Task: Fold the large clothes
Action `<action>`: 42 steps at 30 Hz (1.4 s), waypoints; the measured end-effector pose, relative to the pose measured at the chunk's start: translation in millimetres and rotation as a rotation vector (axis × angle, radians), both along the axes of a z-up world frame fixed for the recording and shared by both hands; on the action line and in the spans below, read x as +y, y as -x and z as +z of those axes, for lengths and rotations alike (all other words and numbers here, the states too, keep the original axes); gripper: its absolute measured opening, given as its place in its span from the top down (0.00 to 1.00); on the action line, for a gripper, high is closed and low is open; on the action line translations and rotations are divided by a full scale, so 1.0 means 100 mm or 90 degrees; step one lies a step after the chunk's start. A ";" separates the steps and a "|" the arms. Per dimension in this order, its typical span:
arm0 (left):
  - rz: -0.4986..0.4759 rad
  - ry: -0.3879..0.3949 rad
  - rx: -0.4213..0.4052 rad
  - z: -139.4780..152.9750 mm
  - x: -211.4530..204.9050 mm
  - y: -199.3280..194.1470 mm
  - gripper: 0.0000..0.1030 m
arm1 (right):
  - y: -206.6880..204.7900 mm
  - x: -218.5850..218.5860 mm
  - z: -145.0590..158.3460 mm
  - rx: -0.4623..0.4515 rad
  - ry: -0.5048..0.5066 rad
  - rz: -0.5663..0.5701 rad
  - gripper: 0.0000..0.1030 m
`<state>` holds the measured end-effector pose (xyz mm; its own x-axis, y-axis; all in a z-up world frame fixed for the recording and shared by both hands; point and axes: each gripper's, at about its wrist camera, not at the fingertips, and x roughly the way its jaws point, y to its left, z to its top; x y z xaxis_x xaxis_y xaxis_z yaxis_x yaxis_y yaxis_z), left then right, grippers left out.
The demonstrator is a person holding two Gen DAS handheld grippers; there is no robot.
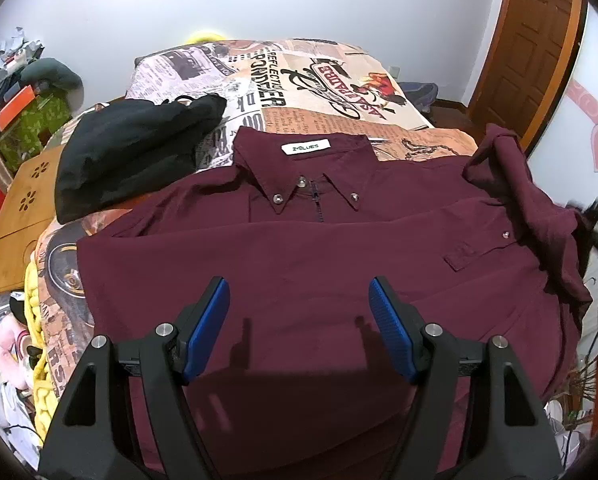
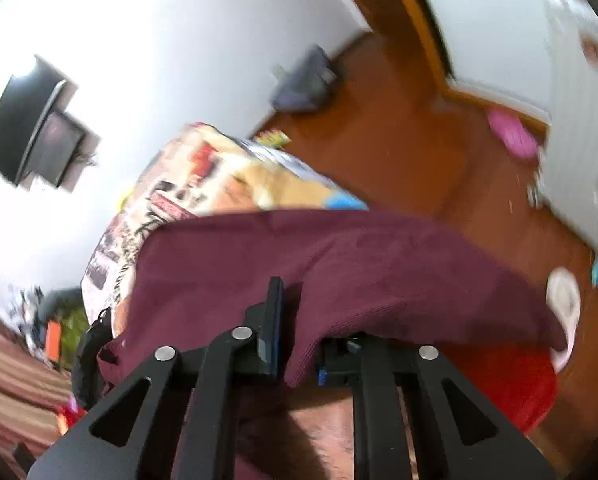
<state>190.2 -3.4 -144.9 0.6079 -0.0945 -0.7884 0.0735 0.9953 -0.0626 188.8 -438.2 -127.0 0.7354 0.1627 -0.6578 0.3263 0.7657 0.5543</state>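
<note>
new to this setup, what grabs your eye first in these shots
A dark red shirt lies spread front-up across a bed with a newspaper-print cover, a black garment beside its collar. The right gripper is clamped on a fold of the shirt, while the left gripper hangs open above it.

Maroon shirt [image 1: 299, 272], newsprint-patterned bedspread [image 1: 339, 92]

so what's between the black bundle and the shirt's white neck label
In the left wrist view, a strip of the printed newspaper-pattern bedcover and the maroon shirt collar's edge lie between the black bundle and the white label; nothing else.
</note>
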 end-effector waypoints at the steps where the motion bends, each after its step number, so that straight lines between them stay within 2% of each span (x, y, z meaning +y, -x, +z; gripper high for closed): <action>1: 0.002 0.002 -0.001 0.00 0.03 0.01 0.31 | -0.01 0.06 0.18 -0.024 0.021 0.014 0.90; 5: 0.014 0.012 -0.009 0.02 0.13 0.04 0.31 | -0.04 0.32 0.76 -0.116 0.075 0.077 0.91; 10: 0.030 0.028 -0.020 0.06 0.26 0.11 0.31 | 0.03 1.00 1.54 -0.238 0.119 0.221 0.91; 14: 0.047 0.039 -0.032 0.10 0.41 0.19 0.31 | 0.03 1.62 1.76 -0.276 0.110 0.352 0.91; 18: 0.072 0.047 -0.046 0.16 0.60 0.28 0.31 | 0.00 2.34 1.56 -0.237 0.114 0.483 0.91; 22: 0.102 0.054 -0.050 0.18 0.81 0.35 0.31 | -0.03 2.96 0.95 -0.131 0.138 0.593 0.91; 25: 0.133 0.046 -0.052 0.18 0.92 0.41 0.31 | -0.01 3.18 0.52 -0.066 0.164 0.631 0.91; 28: 0.142 0.042 -0.057 0.17 0.98 0.47 0.31 | 0.01 3.26 0.24 0.000 0.141 0.671 0.91; 31: 0.145 0.047 -0.054 0.16 1.00 0.47 0.31 | -0.02 3.31 0.17 0.065 0.151 0.710 0.86; 34: 0.139 0.046 -0.052 0.18 0.97 0.43 0.31 | 0.04 3.28 0.22 0.092 0.166 0.732 0.74; 38: 0.113 0.032 -0.062 0.26 0.82 0.36 0.31 | 0.07 3.07 0.41 0.058 0.143 0.712 0.62; 42: 0.067 0.013 -0.080 0.38 0.59 0.28 0.31 | 0.03 2.62 0.70 -0.005 0.129 0.630 0.54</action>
<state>162.2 55.7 -106.5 0.7094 -0.0404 -0.7036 -0.0232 0.9965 -0.0806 185.3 -176.4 -56.6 0.3345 0.5873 -0.7370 -0.5096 0.7706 0.3828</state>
